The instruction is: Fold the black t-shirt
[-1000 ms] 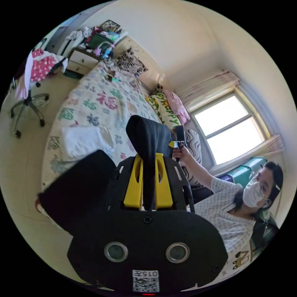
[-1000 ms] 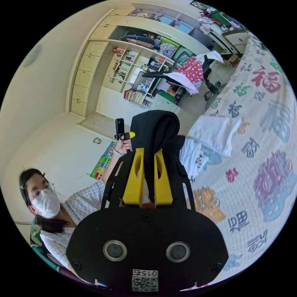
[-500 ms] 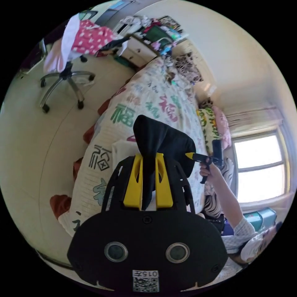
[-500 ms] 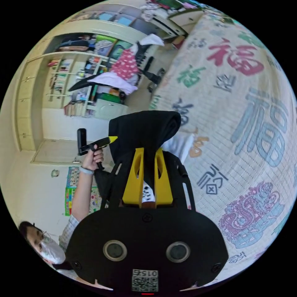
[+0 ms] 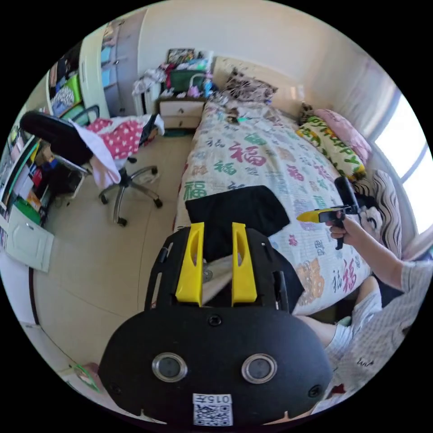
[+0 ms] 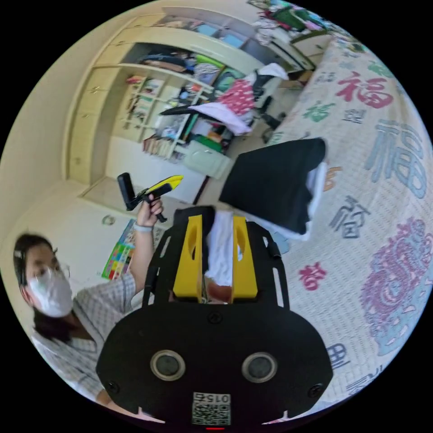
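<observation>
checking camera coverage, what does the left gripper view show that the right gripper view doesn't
Left gripper view: the window, the pillows at the head of the bed and the nightstand.

Right gripper view: the wall shelves and a poster low on the wall.

Both: the black t-shirt lying folded on the bed, the office chair draped with clothes, and open tongs up front, the left tongs in one and the right tongs in the other, neither gripping the t-shirt.

I am seeing daylight entering a window (image 5: 408, 167) beside the bed (image 5: 252, 149); shelving (image 6: 149, 112) is lining the wall.
</observation>
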Available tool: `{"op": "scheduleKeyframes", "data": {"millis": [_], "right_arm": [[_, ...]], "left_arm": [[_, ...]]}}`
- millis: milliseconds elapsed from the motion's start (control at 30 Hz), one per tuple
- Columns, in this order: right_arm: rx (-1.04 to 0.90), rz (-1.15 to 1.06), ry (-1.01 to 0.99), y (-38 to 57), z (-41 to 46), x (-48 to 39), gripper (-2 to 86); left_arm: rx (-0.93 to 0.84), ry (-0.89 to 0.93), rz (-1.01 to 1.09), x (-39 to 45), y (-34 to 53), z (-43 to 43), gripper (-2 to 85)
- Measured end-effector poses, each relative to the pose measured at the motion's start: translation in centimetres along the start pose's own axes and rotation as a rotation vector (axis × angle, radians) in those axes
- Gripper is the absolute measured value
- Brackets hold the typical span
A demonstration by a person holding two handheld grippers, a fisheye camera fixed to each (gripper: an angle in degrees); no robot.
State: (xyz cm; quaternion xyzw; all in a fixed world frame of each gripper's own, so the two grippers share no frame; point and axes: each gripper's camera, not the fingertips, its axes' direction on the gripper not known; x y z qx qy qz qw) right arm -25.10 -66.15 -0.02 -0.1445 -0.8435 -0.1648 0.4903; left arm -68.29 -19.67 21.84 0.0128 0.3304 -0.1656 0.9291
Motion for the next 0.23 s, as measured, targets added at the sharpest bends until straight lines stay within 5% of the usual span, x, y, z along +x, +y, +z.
{"op": "scheduleKeyframes", "data": {"millis": [233], "right_arm": [[-0.245, -0.047, -0.033, 7.0, 8.3, -3.8, 6.8]], "left_arm": [[0.246, -0.035, -0.276, 9.4, 21.2, -4.7, 9.7]]}}
